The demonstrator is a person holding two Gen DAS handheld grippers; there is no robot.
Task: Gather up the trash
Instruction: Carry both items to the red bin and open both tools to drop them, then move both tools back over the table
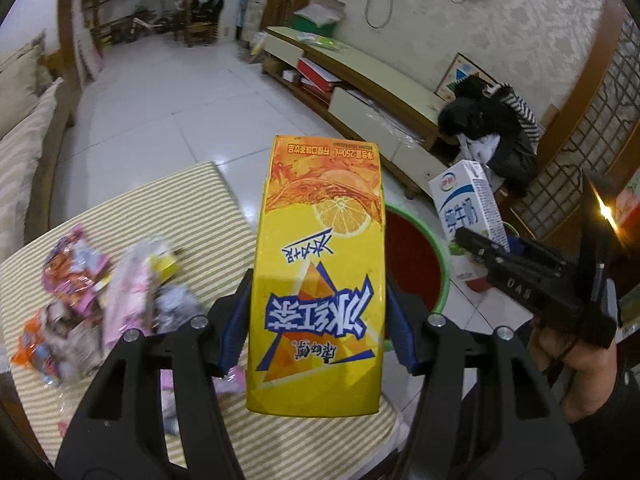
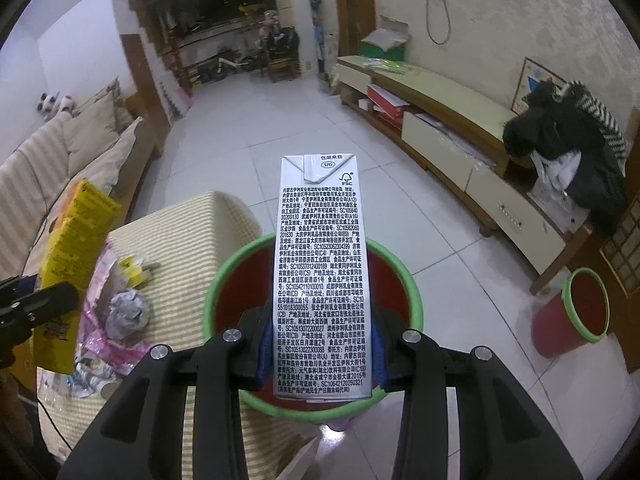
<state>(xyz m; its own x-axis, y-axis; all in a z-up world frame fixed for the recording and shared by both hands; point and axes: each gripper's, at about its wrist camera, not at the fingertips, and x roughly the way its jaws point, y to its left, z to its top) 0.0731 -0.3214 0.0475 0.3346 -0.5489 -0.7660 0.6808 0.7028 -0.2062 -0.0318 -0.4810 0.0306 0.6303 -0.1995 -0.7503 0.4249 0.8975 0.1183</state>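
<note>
Left gripper (image 1: 318, 320) pinching a yellow iced-tea carton (image 1: 318, 280), blue pads pressed against both of its long sides, lemon picture at the far end. Carton upright between the fingers and held in the air, clear of the striped worktop (image 1: 208, 216) below and to the left of the gripper. Heap of crumpled wrappers (image 1: 104, 304) lying on that worktop, left of the left gripper and blurred. Red bin with a green rim (image 1: 416, 256) just beyond and right of the yellow carton, partly hidden by it.

Right gripper (image 2: 320, 344) clamped on a white milk carton (image 2: 318, 276), pads on its two sides, the printed text panel facing the camera. Milk carton held above the open mouth of the red bin with a green rim (image 2: 224, 280), directly under and ahead of the gripper; not touching the rim as far as can be told. Second, like bin (image 2: 576, 312) on the tiled floor (image 2: 304, 120), well off to the right. From the left wrist view, right gripper (image 1: 476, 248) with the milk carton (image 1: 468, 204) seen to the right, a hand (image 1: 572, 356) behind it.
</note>
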